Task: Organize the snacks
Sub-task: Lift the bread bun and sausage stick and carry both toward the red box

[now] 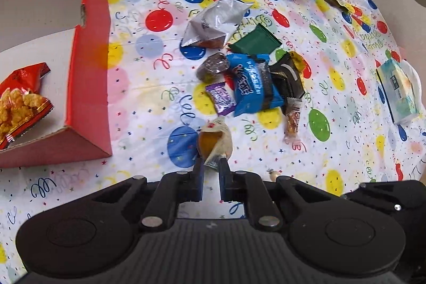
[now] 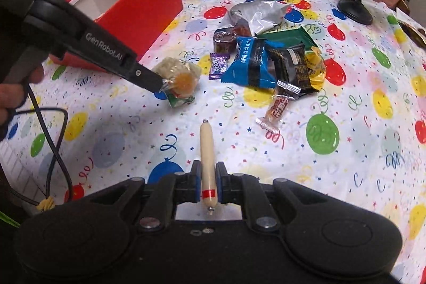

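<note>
So we've got both grippers loaded at once. The left gripper (image 1: 211, 164) is clamped tight on the corner of a clear-wrapped cake (image 1: 215, 141), pinching just the crimped edge of the wrapper so the soft cake inside doesn't get squashed (smart, we'd say). It dangles off the tablecloth (image 1: 138, 108), near the red box (image 1: 87, 65), which already has a bag of fried snacks (image 1: 20, 103) lying inside, so we figure that box is where everything is headed.

The right gripper (image 2: 208, 177) is squeezed shut around a little sausage stick (image 2: 207, 151), gripped low along its length with the long end poking forward, which keeps it from swinging.

The rest of the snacks sit in a pile mid-table: a blue packet (image 2: 250, 63), a black packet (image 2: 290, 65), a silver bag (image 2: 253, 15), a purple candy (image 2: 218, 64) and a small candy bar (image 2: 278, 107) just off to the side.

View-wise, the left camera is the only one showing the inside of the box. The right camera gives us the side look at the left gripper holding the cake clear of the table, plus the person's hand (image 2: 16, 95) on the handle.
</note>
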Motion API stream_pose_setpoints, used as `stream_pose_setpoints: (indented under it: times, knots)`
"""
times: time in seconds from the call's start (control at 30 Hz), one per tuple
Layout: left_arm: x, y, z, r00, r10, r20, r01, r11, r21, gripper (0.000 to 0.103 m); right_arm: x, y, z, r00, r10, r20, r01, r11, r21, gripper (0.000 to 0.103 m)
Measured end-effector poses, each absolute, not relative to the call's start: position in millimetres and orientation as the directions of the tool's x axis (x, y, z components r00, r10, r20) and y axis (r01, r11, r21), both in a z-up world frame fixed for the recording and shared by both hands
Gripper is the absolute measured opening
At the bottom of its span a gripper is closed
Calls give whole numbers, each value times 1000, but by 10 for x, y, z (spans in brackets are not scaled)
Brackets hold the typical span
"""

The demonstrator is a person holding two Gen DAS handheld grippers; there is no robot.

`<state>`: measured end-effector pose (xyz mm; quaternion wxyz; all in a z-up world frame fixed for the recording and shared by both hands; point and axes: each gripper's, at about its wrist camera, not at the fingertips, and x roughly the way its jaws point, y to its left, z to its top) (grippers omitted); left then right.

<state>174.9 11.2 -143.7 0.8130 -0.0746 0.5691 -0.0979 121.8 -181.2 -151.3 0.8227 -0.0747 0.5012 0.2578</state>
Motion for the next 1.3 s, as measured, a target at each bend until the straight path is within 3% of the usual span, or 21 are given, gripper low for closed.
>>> stream_pose_setpoints:
  times: [0.27, 0.37, 0.5, 0.6, 0.97, 1.3]
  knots:
    - [1817, 178, -1562, 312, -270, -911, 58, 962, -265, 27, 1146, -1875, -1482, 375, 346, -860, -454, 877, 155, 9]
    - [1863, 181, -1671, 294, -252, -922, 25, 966, -256, 29, 1143, -1915, -1492, 375, 345, -860, -442, 882, 161, 9]
    - [1930, 191, -1738, 304, -254, -918, -12, 963, -270, 47, 1153, -1972, -1514, 371, 346, -862, -435, 884, 168, 9]
    - [1986, 192, -1762, 298, -261, -918, -35, 958, -284, 53, 1171, -2016, -1523, 366, 349, -863, -436, 883, 172, 9]
    - [2131, 102, -1829, 297, -231, -926, -65, 963, -261, 55, 1268, -2135, -1546, 357, 368, -859, -451, 873, 186, 10]
    - [2091, 56, -1821, 305, -205, -930, -59, 971, -233, 47, 1310, -2185, -1576, 351, 376, -858, -448, 872, 199, 10]
